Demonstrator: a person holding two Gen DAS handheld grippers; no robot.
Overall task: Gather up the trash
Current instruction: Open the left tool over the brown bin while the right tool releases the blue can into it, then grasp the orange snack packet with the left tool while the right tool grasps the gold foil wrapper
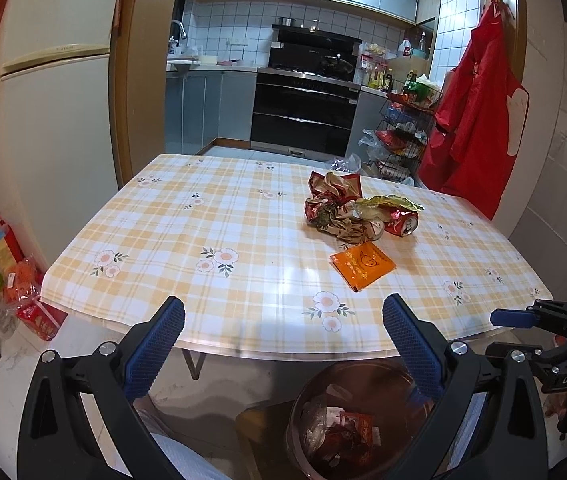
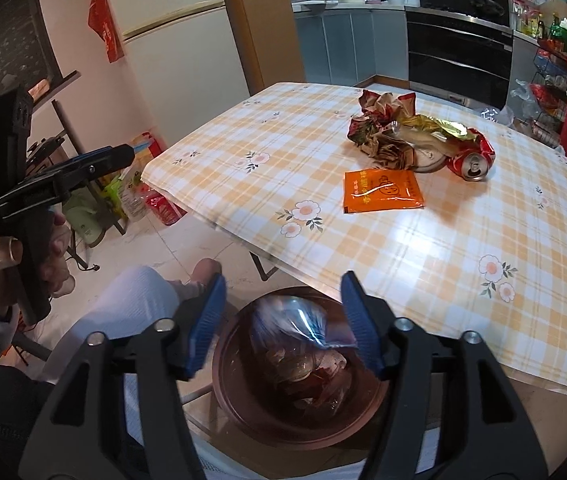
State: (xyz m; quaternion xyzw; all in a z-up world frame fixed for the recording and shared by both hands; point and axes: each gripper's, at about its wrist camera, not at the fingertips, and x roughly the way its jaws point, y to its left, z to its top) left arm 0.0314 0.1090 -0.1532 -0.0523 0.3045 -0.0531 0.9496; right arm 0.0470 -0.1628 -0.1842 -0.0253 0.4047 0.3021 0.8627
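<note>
"DAS" is printed on the right gripper (image 1: 511,317) body; the writing on the one orange sachet (image 2: 382,190) is too small to read. Near it on the checked table (image 2: 463,248) lie one crushed red can (image 2: 471,159) and one heap of crumpled wrappers (image 2: 383,132) (touching each other). Both grippers hover above the bin (image 2: 243,392) below the table's near edge, the left gripper (image 1: 283,344) with jaws apart and empty; the right gripper's jaws also stand apart, a blurred bluish plastic wrapper (image 2: 295,326) between them, grip unclear.
</note>
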